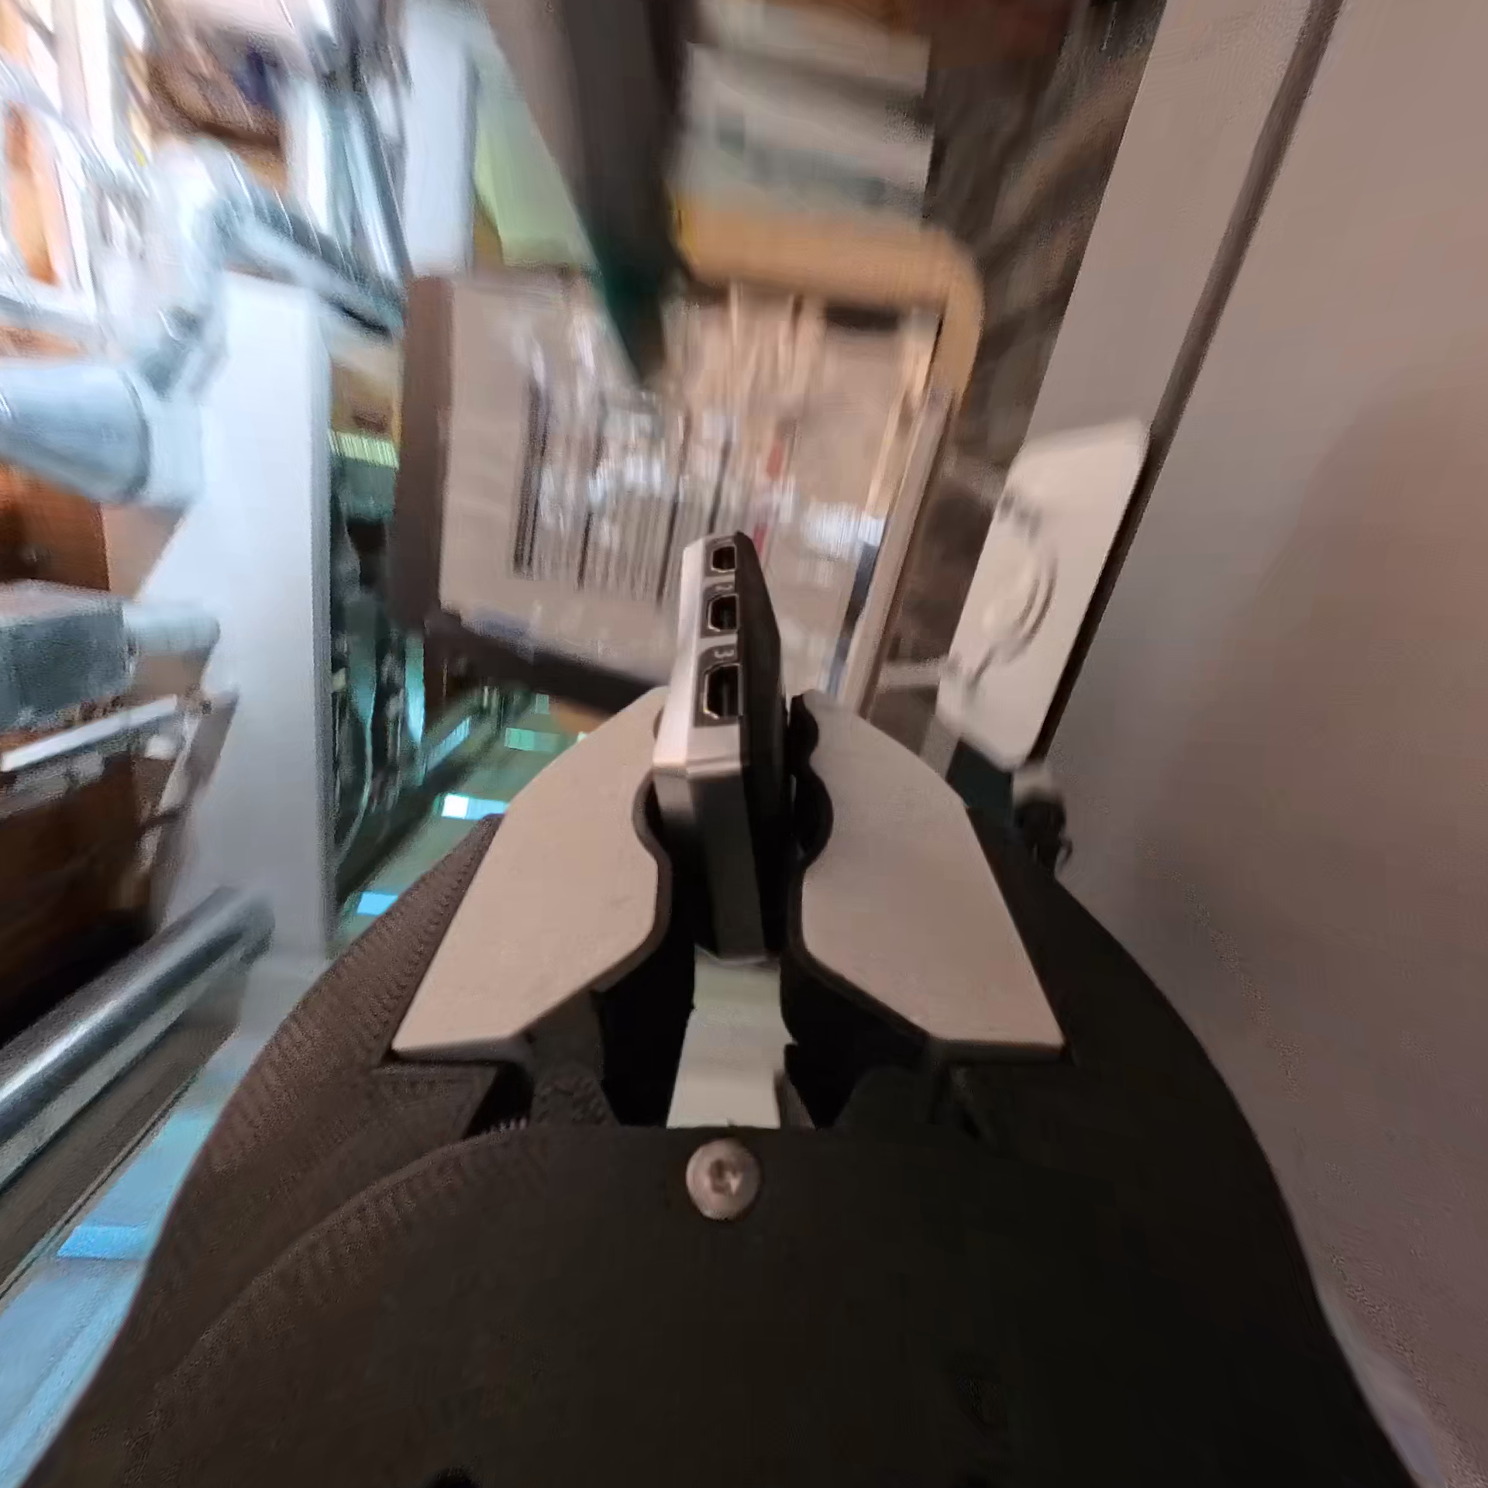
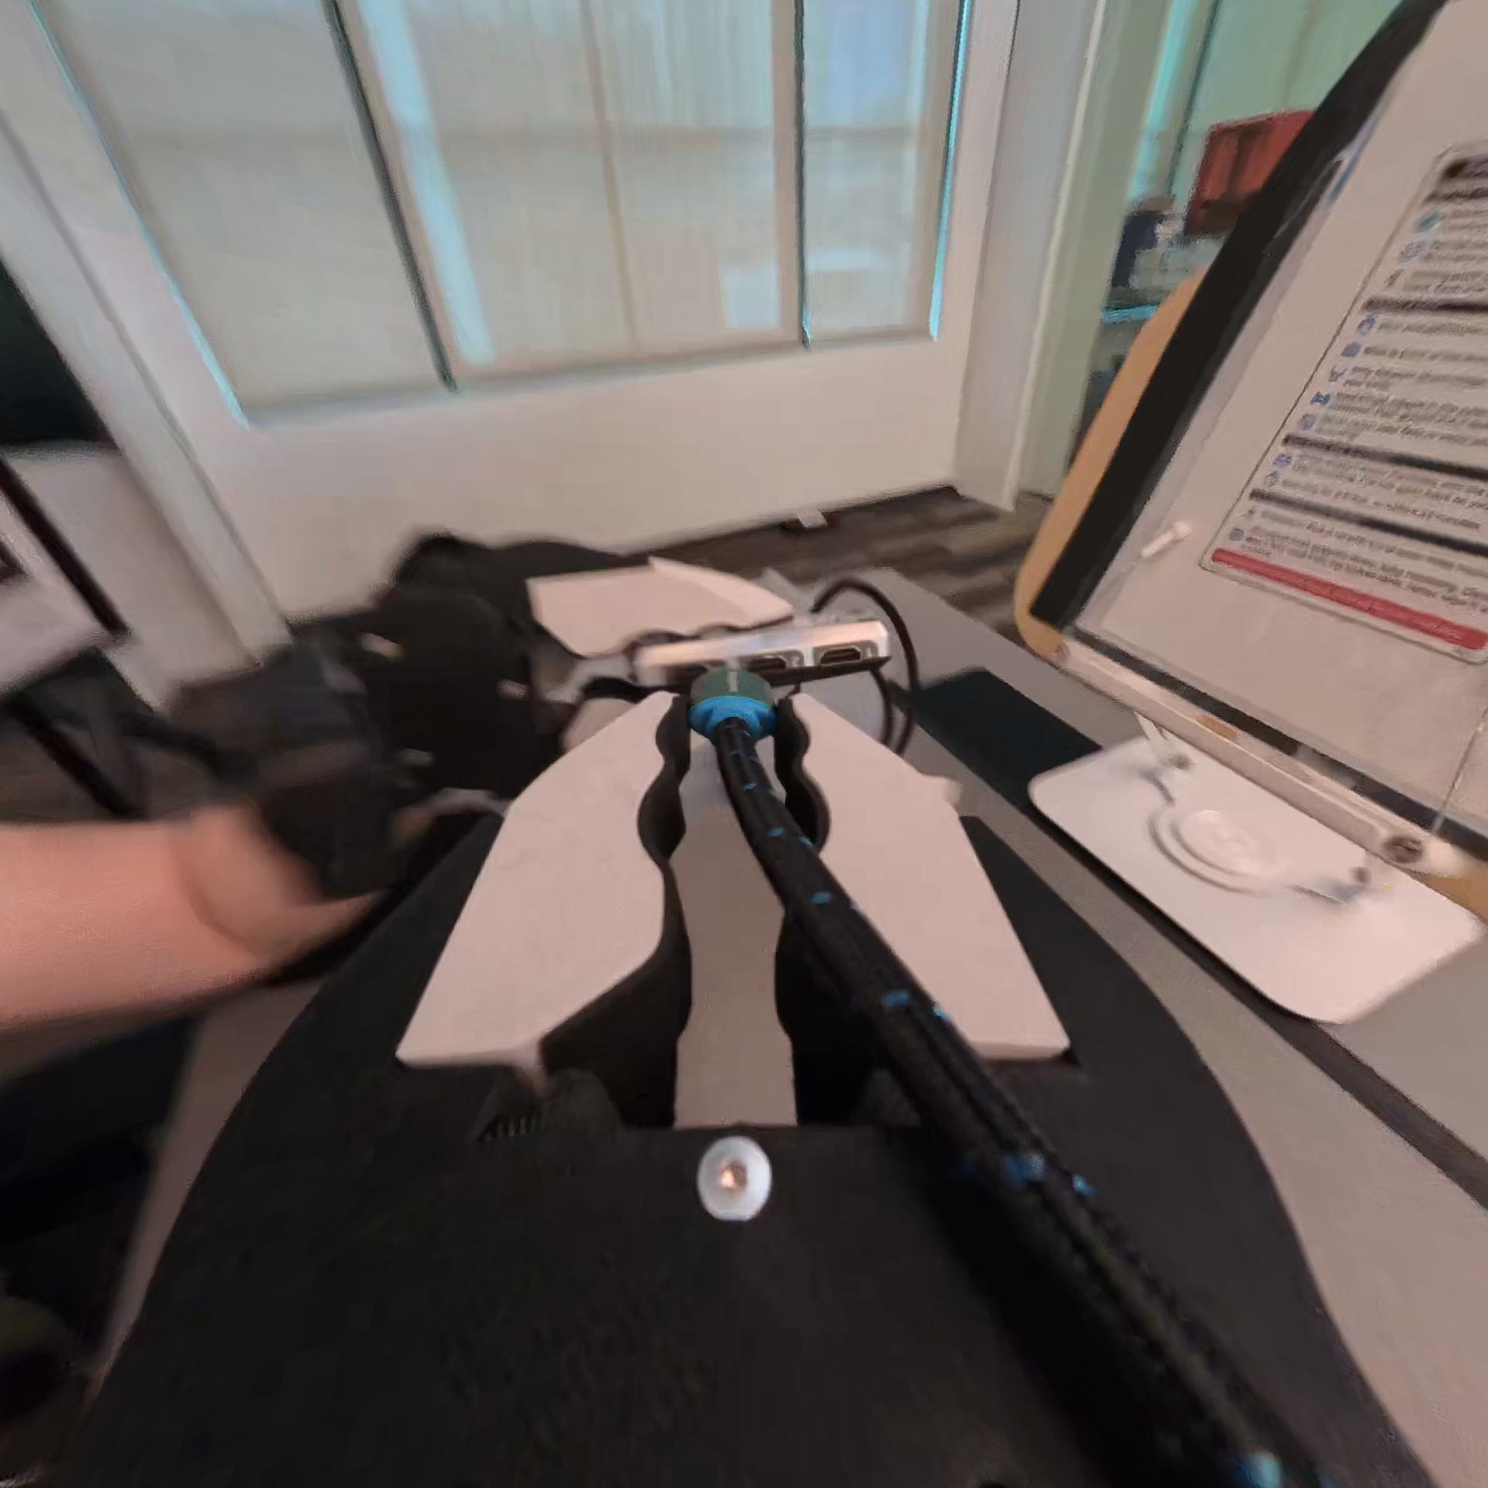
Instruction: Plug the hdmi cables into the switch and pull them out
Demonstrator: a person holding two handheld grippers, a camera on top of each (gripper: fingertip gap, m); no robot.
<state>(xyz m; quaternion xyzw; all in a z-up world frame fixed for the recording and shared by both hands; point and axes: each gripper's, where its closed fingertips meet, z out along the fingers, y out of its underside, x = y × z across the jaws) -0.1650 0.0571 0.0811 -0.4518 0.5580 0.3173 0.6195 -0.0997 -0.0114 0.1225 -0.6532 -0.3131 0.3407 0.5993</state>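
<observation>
The left tool [image 1: 729, 773] is clamped on the switch [image 1: 725, 668], held edge-up with its ports facing left. The right tool [image 2: 729, 725] grips the blue-collared plug [image 2: 729, 700] of a braided hdmi cable [image 2: 805, 870] just at the switch's ports, level over the grey surface [image 2: 1369, 1127]; a bare hand [image 2: 241, 902] holds the left tool's handle

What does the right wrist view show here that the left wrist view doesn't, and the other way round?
Only the right wrist view shows the cable with its blue-collared plug held in the right gripper at the switch's ports, plus a person's hand. Only the left wrist view shows the left gripper clamping the switch edge-on, with three empty ports. Both show the switch and a white stand base.
</observation>
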